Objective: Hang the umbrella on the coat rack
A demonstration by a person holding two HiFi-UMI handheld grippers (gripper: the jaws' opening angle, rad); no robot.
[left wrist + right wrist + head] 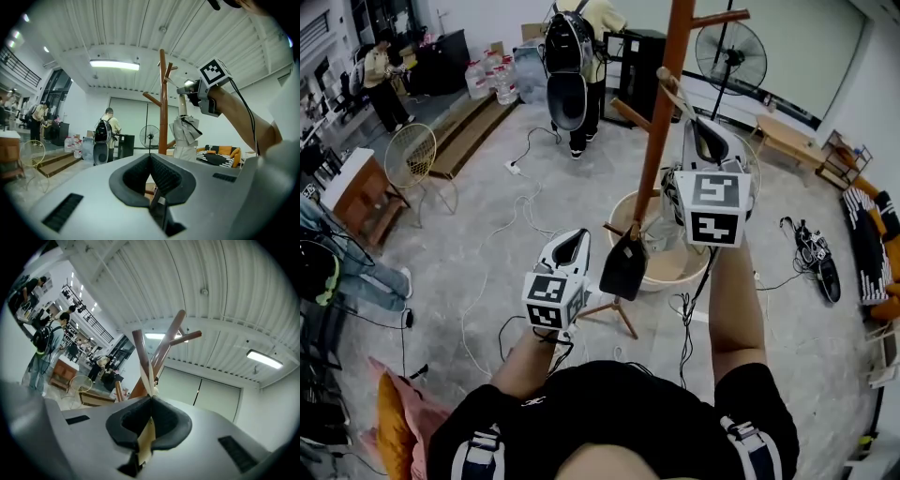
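The wooden coat rack (pixel 661 122) stands in front of me, its pole (pixel 162 103) rising to angled pegs (pixel 164 345). My right gripper (pixel 710 141) is raised beside the pole and shut on the umbrella's pale strap (pixel 145 378), which loops up against a peg (pixel 138 350). The folded grey umbrella (pixel 185 129) hangs straight down below that gripper (pixel 194 91), just right of the pole; the head view mostly hides it. My left gripper (pixel 572 246) is lower and to the left, away from the rack. Its jaws (pixel 150 155) are shut with nothing between them.
A pale round tub (pixel 698 272) sits at the rack's foot, and a dark flat shape (pixel 623 267) hangs by the lower pole. Cables trail over the floor. A person with a backpack (pixel 572 56), a standing fan (pixel 729 52) and a wire chair (pixel 411 155) stand farther off.
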